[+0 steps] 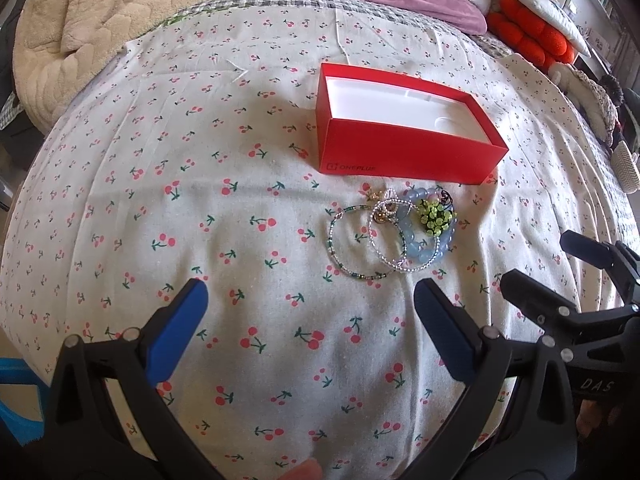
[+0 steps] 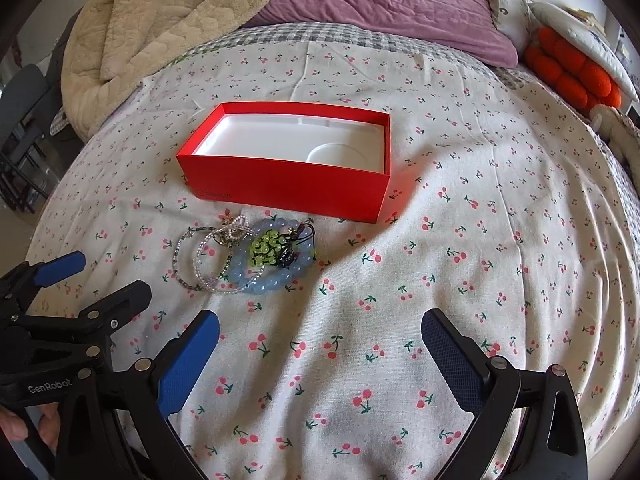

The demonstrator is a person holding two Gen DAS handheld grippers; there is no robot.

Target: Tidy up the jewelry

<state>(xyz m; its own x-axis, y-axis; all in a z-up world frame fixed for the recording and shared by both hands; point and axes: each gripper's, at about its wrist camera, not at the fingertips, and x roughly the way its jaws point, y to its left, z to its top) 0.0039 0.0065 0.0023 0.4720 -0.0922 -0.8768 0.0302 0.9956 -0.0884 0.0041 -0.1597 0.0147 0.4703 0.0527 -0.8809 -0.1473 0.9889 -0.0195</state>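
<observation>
- The left gripper (image 1: 310, 300) hovers over the cherry-print sheet (image 1: 200, 208) with its blue pads spread wide and nothing between them.
- The right gripper (image 2: 320, 334) hovers likewise, pads wide apart and empty; in the left wrist view it shows at about 3 o'clock, close beside the left tool.
- The jewellery lies in one tangled heap just in front of the red OnePlus box (image 1: 404, 136), on the sheet, near the box's front wall but not in it.
- In the heap: a pale blue bead bracelet (image 2: 276, 278), a cluster of green beads (image 2: 264, 252) resting on top of it, a thin green-beaded strand (image 1: 340, 240) and a clear-beaded strand (image 2: 208, 268) overlapping at its side, and a small gold-toned piece (image 1: 380, 216) whose kind I cannot make out.
- The box sits open-topped with its white tray (image 2: 280, 144) bare, probably so that pieces can be dropped straight in from above.
- From the left gripper, the heap lies at about 1 o'clock; from the right gripper, at about 11 o'clock, so either can reach it.
- Open sheet surrounds the heap on three sides; the box wall closes the far side.
- The overlapping strands may lift together, so picking an outer loop first seems wise.
- Folded beige blanket (image 2: 140, 20) and purple pillow (image 2: 380, 4) lie well beyond the box, out of the way.
</observation>
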